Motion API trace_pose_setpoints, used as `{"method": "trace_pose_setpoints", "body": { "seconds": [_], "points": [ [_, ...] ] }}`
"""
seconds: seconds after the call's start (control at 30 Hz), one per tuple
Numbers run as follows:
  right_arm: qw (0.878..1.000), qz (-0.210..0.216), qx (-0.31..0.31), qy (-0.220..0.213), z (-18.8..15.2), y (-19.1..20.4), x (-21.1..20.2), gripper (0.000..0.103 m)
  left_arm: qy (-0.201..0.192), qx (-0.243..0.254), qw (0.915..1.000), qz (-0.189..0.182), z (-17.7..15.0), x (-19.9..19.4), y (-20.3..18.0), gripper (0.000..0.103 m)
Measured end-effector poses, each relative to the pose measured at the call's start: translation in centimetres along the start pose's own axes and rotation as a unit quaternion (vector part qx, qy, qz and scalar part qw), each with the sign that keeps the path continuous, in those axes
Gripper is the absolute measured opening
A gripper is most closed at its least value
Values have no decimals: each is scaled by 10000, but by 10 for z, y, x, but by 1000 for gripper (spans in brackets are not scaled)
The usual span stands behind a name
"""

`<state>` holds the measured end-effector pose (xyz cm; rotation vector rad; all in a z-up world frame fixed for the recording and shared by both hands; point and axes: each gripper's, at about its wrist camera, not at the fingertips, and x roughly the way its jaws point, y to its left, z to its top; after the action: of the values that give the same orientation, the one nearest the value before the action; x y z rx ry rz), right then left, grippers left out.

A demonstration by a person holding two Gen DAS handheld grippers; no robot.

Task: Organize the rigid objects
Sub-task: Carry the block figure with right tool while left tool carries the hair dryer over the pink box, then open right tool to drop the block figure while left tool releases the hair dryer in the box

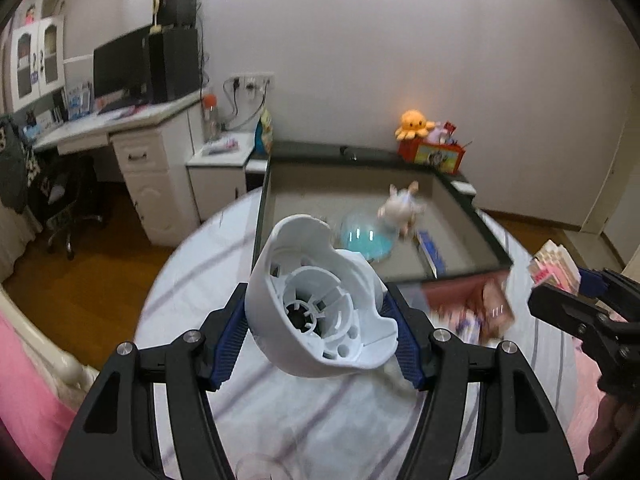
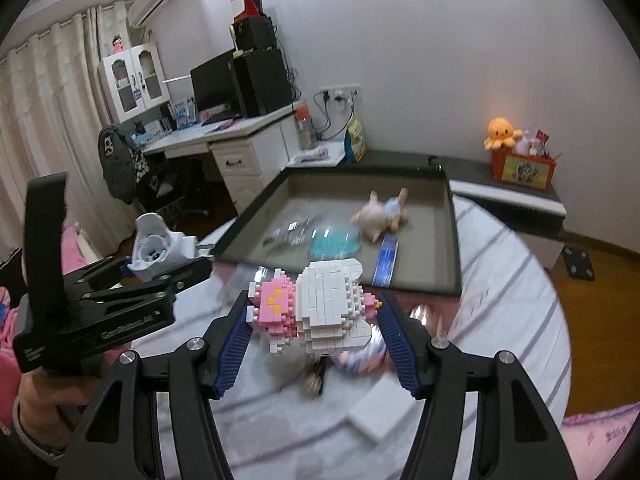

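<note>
Both aloft, left tongs [image 1: 320, 316] pinch a white shell [image 1: 320, 300], right tongs [image 2: 316, 320] apparently a brick figure [image 2: 320, 308]

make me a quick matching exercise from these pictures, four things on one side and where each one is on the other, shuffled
Things:
1. white plastic shell
2. pink and white brick figure
3. orange octopus plush
4. blue dome

Places:
A. on the red box
B. in the left hand-held gripper
C. inside the grey tray
D. in the right hand-held gripper

Pairs: 1-B, 2-D, 3-A, 4-C

Matt white plastic shell [image 1: 320, 296] — studded plastic-brick figure [image 2: 320, 308] — striped cloth sheet [image 1: 312, 420].
</note>
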<state>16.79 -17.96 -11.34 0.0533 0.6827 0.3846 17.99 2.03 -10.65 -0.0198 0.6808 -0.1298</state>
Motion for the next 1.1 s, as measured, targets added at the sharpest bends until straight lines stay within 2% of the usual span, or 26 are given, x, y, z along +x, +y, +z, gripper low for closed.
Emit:
{"method": "trace_pose_setpoints", "body": {
  "seconds": [0.17,0.4,0.73,0.87,0.9,0.93,1.0,1.07,1.1],
  "points": [
    [9997,-205,-82,-80,40,-15,25,63,-123,68,9999,-97,36,18,-4,65],
    [9992,-365,73,127,62,-40,70,63,21,118,9998,-150,66,62,-12,65],
    [9962,-507,325,636,61,-66,126,63,649,283,9974,-94,62,130,-21,66],
    [9944,-553,379,816,56,-69,139,64,841,375,9958,-22,58,140,-23,67],
    [9941,-558,378,844,56,-70,141,66,850,396,9956,-3,58,140,-23,70],
    [9940,-549,364,874,55,-69,141,76,826,408,9957,19,58,138,-22,81],
    [9942,-543,395,837,55,-70,138,84,700,411,9967,85,59,130,-20,97],
    [9944,-521,501,775,55,-70,132,89,536,432,9975,150,61,119,-19,100],
    [9943,-518,536,756,56,-69,130,97,469,438,9978,159,62,112,-18,101]
  ]
}}
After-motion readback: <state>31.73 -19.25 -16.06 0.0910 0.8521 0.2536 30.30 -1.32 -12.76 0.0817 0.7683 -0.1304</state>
